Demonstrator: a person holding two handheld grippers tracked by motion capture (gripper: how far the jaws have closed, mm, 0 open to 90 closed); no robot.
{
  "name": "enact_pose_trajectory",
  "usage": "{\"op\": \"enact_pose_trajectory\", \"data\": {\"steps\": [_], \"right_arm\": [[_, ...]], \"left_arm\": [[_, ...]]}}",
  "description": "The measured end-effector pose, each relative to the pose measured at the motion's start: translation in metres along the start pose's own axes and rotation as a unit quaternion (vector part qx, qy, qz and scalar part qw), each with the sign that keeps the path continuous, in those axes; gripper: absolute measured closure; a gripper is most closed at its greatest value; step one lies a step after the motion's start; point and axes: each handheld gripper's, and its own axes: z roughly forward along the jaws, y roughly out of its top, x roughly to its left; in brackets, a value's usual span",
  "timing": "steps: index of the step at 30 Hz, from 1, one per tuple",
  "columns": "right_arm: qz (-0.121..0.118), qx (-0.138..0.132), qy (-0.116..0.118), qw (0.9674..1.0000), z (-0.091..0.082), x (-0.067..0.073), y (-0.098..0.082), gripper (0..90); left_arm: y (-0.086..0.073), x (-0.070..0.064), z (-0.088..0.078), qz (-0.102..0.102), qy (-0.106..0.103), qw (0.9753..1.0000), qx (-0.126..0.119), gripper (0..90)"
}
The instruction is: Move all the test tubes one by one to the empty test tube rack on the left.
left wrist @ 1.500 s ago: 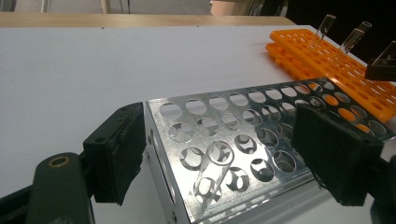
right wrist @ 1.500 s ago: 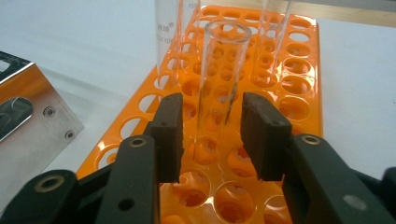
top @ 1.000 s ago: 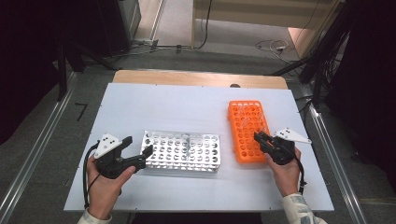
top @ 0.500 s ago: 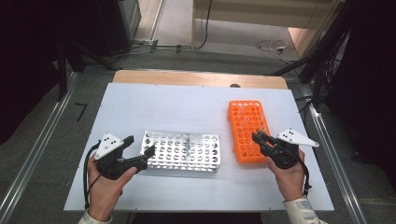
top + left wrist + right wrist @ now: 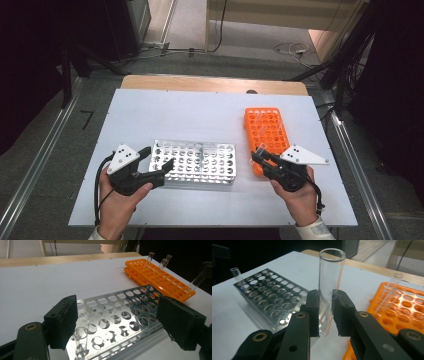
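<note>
Since a second ago we are seeing the right tongs drawing back toward the near edge, off the orange rack, now carrying a clear glass tube upright and pinched between nearly closed jaws. The left tongs are staying where they were, jaws spread wide and gripping nothing, straddling the near left corner of the metal rack.

We are looking at a white surface with a wooden strip along its far edge, grey floor with cables beyond it, and metal rails to either side.

The metal rack is lying at the centre, well left of the orange rack. In the left gripper view two more tubes are standing tilted at the far end of the orange rack. One tube is standing at the metal rack's corner in the right gripper view.
</note>
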Motion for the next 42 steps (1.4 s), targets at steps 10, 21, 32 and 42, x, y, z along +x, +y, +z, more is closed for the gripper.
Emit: {"op": "enact_pose_trajectory", "data": {"steps": [10, 21, 32, 42], "right_arm": [[-0.021, 0.006, 0.042, 0.9989, 0.005, 0.029, 0.004, 73.2], [-0.038, 0.017, 0.074, 0.9964, 0.013, 0.051, 0.003, 73.2], [-0.048, 0.036, 0.106, 0.9926, 0.026, 0.072, -0.004, 73.2], [-0.057, 0.05, 0.125, 0.9893, 0.037, 0.086, -0.01, 73.2]], "left_arm": [[0.002, -0.012, 0.002, 0.012, -0.02, 0.9997, 0.003, 18.1], [0.005, -0.027, 0.004, 0.027, -0.041, 0.9988, 0.007, 18.6], [0.006, -0.04, 0.006, 0.04, -0.064, 0.9971, 0.008, 20.9], [0.006, -0.057, 0.009, 0.055, -0.1, 0.9934, 0.014, 26.6]]}}
